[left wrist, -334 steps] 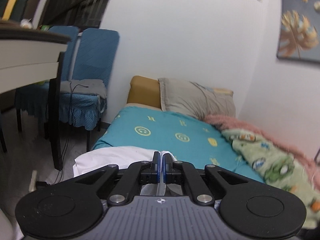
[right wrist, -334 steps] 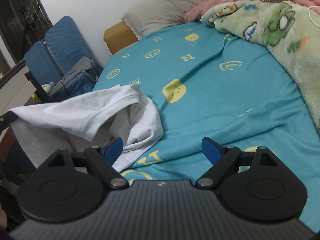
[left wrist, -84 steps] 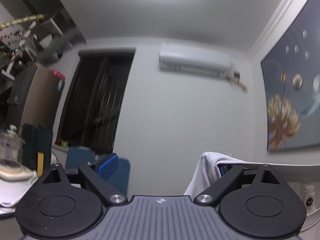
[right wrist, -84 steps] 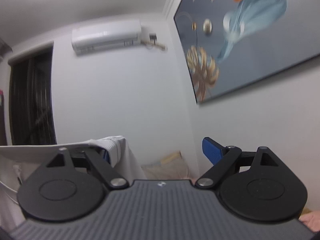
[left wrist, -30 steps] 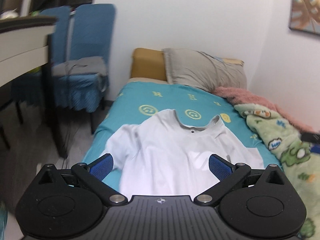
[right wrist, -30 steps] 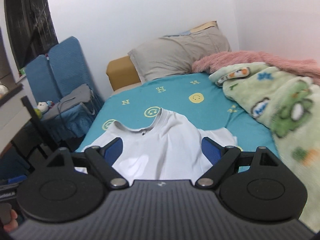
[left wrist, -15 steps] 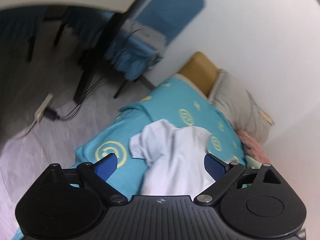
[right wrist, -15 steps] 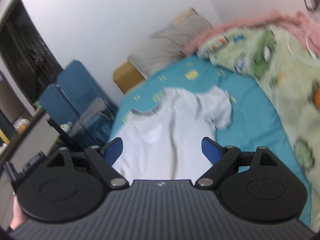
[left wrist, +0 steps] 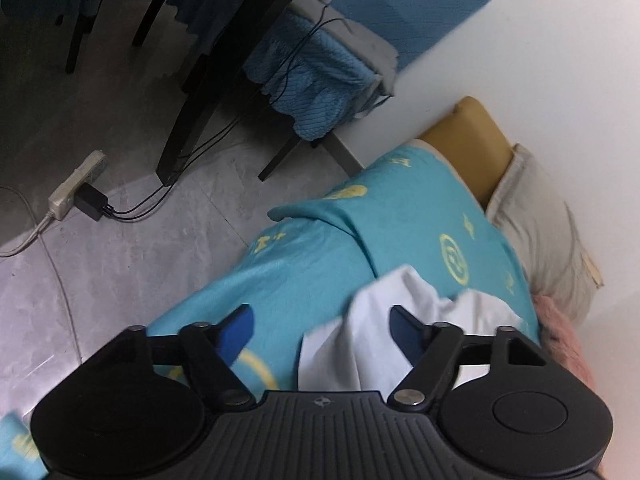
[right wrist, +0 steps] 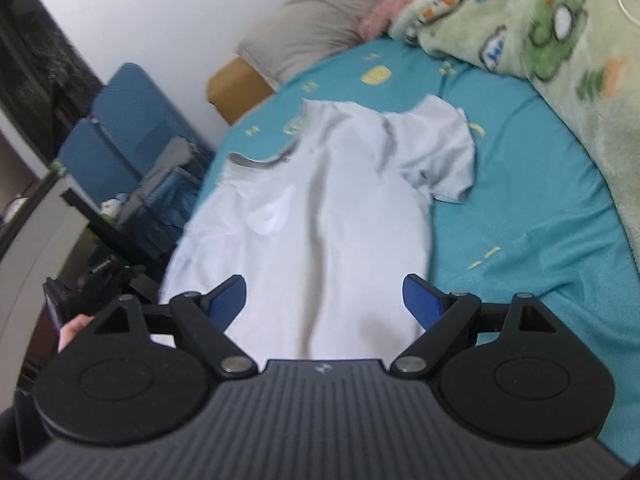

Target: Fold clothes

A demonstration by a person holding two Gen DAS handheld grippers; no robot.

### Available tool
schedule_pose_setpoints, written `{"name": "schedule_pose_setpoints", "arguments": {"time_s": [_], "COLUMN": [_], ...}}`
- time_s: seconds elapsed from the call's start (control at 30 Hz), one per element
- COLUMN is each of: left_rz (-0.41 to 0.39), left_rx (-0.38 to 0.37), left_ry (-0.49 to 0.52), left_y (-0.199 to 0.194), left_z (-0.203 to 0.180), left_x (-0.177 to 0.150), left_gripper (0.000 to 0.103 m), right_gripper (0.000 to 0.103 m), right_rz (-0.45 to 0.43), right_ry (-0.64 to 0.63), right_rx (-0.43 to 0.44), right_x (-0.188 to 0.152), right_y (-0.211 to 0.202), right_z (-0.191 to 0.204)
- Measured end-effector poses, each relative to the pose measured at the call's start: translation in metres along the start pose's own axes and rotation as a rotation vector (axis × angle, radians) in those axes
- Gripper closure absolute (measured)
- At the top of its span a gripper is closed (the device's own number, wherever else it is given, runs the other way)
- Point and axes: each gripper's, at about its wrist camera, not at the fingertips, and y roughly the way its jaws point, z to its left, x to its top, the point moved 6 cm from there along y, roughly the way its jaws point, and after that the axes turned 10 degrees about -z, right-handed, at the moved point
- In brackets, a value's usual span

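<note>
A white short-sleeved shirt (right wrist: 320,216) lies spread face up on the teal bed sheet (right wrist: 520,208), collar toward the pillows, one sleeve (right wrist: 444,152) out to the right. My right gripper (right wrist: 324,300) hangs open over the shirt's lower part, holding nothing. In the left wrist view the shirt's left sleeve and side (left wrist: 384,320) lie at the bed's left edge. My left gripper (left wrist: 320,328) is open above that edge, its right finger over the white cloth, nothing between the fingers.
A green cartoon blanket (right wrist: 560,40) and pink blanket (right wrist: 400,8) cover the bed's right side. A grey pillow (right wrist: 328,28) lies at the head. Blue chairs (left wrist: 320,52), a dark table leg (left wrist: 224,80), and a power strip (left wrist: 76,184) with cables stand on the floor left of the bed.
The shirt went from a bunched heap held in my left gripper to lying spread flat. Both grippers are now open and have tilted down; the left swung toward the bed's left edge.
</note>
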Motion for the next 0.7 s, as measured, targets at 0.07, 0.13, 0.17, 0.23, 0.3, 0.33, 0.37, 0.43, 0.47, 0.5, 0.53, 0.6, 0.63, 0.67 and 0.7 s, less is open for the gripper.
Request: {"name": "schedule_pose_setpoints", "arguments": {"time_s": [0.07,0.13,0.17,0.23,0.3,0.33,0.37,0.43,0.47,0.5,0.53,0.6,0.63,0.67,0.7], "left_rz": [0.005,0.022,0.021,0.030,0.043,0.045,0.047,0.051,0.053,0.055,0.056,0.060,0.062,0.064,0.066], "left_rx": [0.018,0.011,-0.001,-0.028,-0.037,-0.034,-0.030,-0.023,-0.019,-0.015,-0.012,-0.004,-0.001,0.003,0.007], "left_ry": [0.028,0.039,0.048,0.073,0.107,0.134,0.160,0.214,0.240,0.267,0.294,0.347,0.374,0.401,0.427], "left_y": [0.020,0.032,0.035,0.038,0.039,0.038,0.037,0.036,0.035,0.034,0.033,0.032,0.031,0.030,0.029], "left_z": [-0.001,-0.004,-0.006,-0.011,-0.017,-0.020,-0.024,-0.031,-0.034,-0.038,-0.041,-0.048,-0.052,-0.055,-0.059], "left_x": [-0.001,-0.004,-0.005,-0.006,-0.007,-0.008,-0.008,-0.009,-0.010,-0.010,-0.010,-0.011,-0.011,-0.012,-0.012], "left_gripper": [0.049,0.057,0.057,0.057,0.057,0.057,0.057,0.060,0.071,0.079,0.093,0.099,0.100,0.100,0.100], "right_gripper": [0.016,0.016,0.016,0.016,0.016,0.016,0.016,0.016,0.016,0.016,0.016,0.016,0.016,0.016,0.016], "right_rz": [0.010,0.018,0.023,0.034,0.043,0.047,0.051,0.058,0.062,0.065,0.069,0.074,0.074,0.073,0.072], "right_ry": [0.013,0.032,0.040,0.041,0.033,0.024,0.014,-0.004,-0.009,-0.013,-0.017,-0.024,-0.027,-0.029,-0.030], "right_rx": [-0.024,-0.045,-0.050,-0.050,-0.047,-0.045,-0.042,-0.044,-0.046,-0.049,-0.053,-0.060,-0.062,-0.064,-0.066], "right_x": [-0.001,-0.001,-0.002,-0.004,-0.007,-0.009,-0.010,-0.013,-0.014,-0.016,-0.017,-0.019,-0.019,-0.019,-0.019], "right_y": [0.011,0.020,0.023,0.027,0.029,0.028,0.028,0.027,0.026,0.025,0.025,0.023,0.022,0.021,0.020], "right_z": [-0.011,-0.020,-0.023,-0.023,-0.022,-0.020,-0.017,-0.014,-0.013,-0.012,-0.011,-0.010,-0.010,-0.009,-0.009]}}
